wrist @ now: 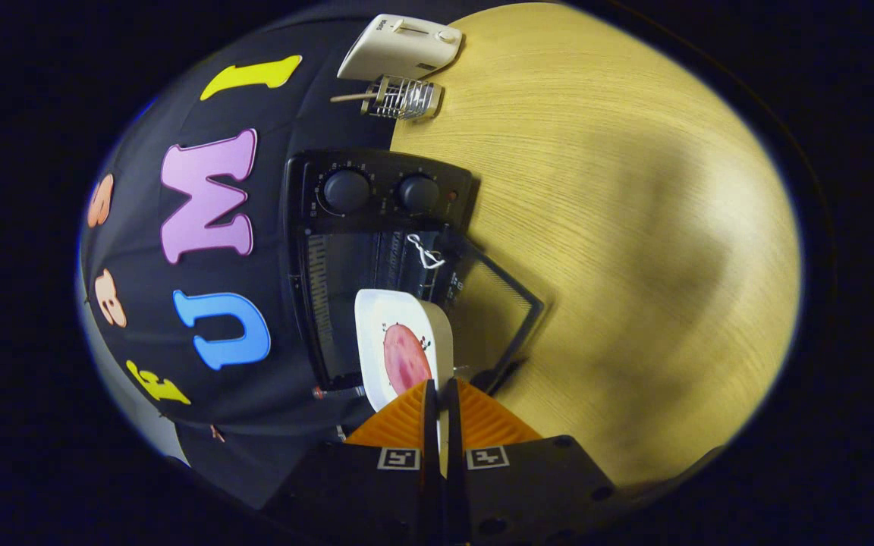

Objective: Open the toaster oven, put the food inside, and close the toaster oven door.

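My gripper (441,388) is shut on the rim of a white plate (378,334) that carries a round pink slice of food (405,358). Both fingers pinch the plate's near edge. Just beyond the plate stands the black toaster oven (376,197) with two round knobs. Its glass door (499,309) hangs open onto the wooden table, with a white string (425,253) tied at the door's handle. The plate is held in front of the oven's dark opening (346,280). The whole view is rolled sideways.
A white pop-up toaster (400,47) and a small wire rack with a wooden handle (400,97) stand on the light wooden table (619,227) beyond the oven. The booth's black cloth wall (179,364) is behind the oven.
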A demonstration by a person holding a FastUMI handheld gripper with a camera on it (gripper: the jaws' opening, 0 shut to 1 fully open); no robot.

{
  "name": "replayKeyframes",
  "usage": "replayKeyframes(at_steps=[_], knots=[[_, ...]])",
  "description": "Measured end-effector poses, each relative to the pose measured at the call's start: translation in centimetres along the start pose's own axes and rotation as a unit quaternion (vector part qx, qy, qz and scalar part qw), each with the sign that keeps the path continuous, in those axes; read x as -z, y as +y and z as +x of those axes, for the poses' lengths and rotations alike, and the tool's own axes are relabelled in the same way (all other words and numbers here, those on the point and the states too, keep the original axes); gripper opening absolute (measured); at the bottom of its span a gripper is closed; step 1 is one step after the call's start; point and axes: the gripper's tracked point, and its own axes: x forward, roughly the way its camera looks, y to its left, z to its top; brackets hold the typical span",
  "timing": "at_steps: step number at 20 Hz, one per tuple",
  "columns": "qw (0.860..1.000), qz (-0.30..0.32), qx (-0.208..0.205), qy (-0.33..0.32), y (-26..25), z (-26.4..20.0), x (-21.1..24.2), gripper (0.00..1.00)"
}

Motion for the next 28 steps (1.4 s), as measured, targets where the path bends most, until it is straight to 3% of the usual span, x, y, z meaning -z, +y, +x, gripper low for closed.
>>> replayKeyframes(at_steps=[7,13,21,23,26,27,28], knots=[[0.991,0.093,0.013,-0.098,3.8,7.6,0.0,0.08],[0.979,0.151,0.02,-0.136,5.1,13.0,0.7,0.08],[0.979,0.148,0.03,-0.136,5.6,13.8,0.7,0.08],[0.98,0.141,0.033,-0.138,5.5,13.5,0.3,0.13],[0.982,0.132,0.026,-0.132,6.2,12.9,0.4,0.41],[0.983,0.125,0.034,-0.128,5.9,12.7,0.7,0.54],[0.985,0.114,0.042,-0.123,5.7,12.3,1.1,0.57]])
